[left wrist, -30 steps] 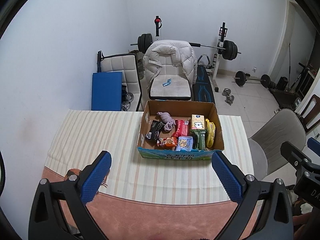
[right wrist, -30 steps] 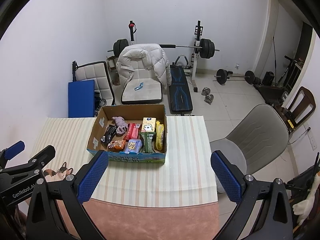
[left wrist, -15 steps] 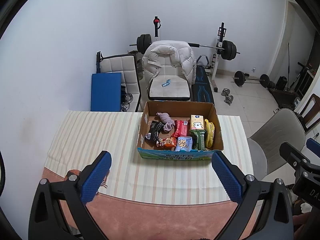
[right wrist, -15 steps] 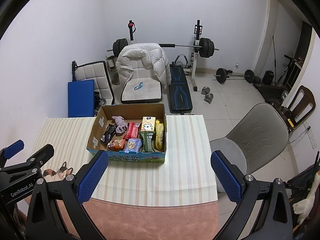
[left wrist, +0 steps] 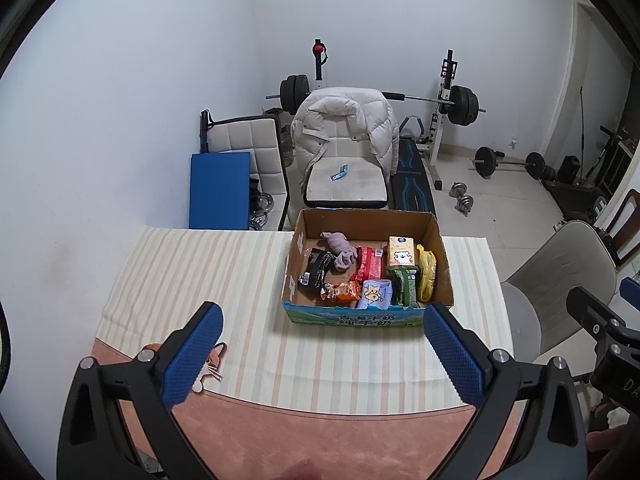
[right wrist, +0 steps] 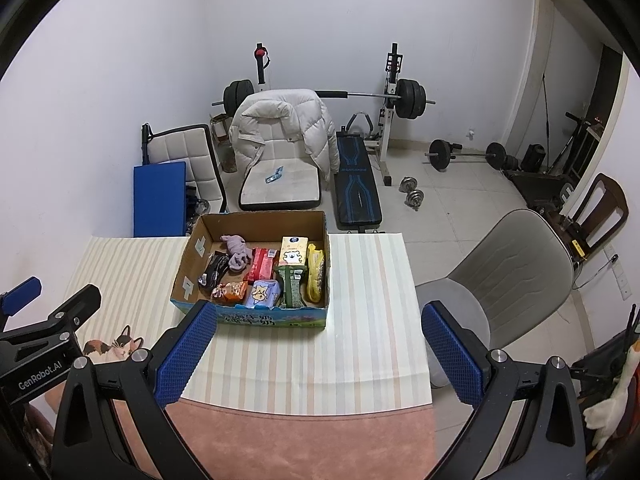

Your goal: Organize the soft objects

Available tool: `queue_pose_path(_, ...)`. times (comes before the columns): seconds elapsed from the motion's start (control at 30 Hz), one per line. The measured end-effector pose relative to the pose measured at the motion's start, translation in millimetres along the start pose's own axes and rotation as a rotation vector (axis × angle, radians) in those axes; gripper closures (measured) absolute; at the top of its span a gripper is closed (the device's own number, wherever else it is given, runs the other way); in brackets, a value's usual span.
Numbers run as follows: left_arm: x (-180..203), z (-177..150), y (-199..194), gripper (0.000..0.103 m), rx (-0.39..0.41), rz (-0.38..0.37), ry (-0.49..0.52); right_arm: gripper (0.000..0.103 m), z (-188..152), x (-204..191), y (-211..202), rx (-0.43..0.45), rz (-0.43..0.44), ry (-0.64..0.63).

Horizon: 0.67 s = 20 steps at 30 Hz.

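While the cardboard box (left wrist: 366,318) of soft packets sits at the far middle of my striped worktop (left wrist: 192,280), a grey sock (left wrist: 340,250) lies in its far left corner; my left tongs (left wrist: 320,356) and right tongs (right wrist: 318,354) hover near, both spread apart, holding nothing.

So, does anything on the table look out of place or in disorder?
Nothing is spilled or damaged. The cardboard box sits upright on the striped cloth. Only its contents look untidy: a purple cloth lies crumpled among the packets. Both grippers are open and empty.
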<state>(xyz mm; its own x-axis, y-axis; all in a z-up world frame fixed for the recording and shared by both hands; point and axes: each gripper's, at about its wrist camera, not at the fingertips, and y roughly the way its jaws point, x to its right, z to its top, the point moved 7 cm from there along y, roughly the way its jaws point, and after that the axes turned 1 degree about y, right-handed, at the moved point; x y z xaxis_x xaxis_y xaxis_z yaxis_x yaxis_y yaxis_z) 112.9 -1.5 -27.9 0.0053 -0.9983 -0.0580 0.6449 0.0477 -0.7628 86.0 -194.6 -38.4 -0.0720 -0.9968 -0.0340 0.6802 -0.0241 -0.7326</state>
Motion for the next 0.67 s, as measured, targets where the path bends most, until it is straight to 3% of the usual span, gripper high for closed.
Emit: queue_pose_path(0.67, 1.7, -0.9, -5.5, 0.000, 0.016, -0.017, -0.002, 0.000, 7.4, -0.9, -2.2, 0.003, 0.003, -0.008)
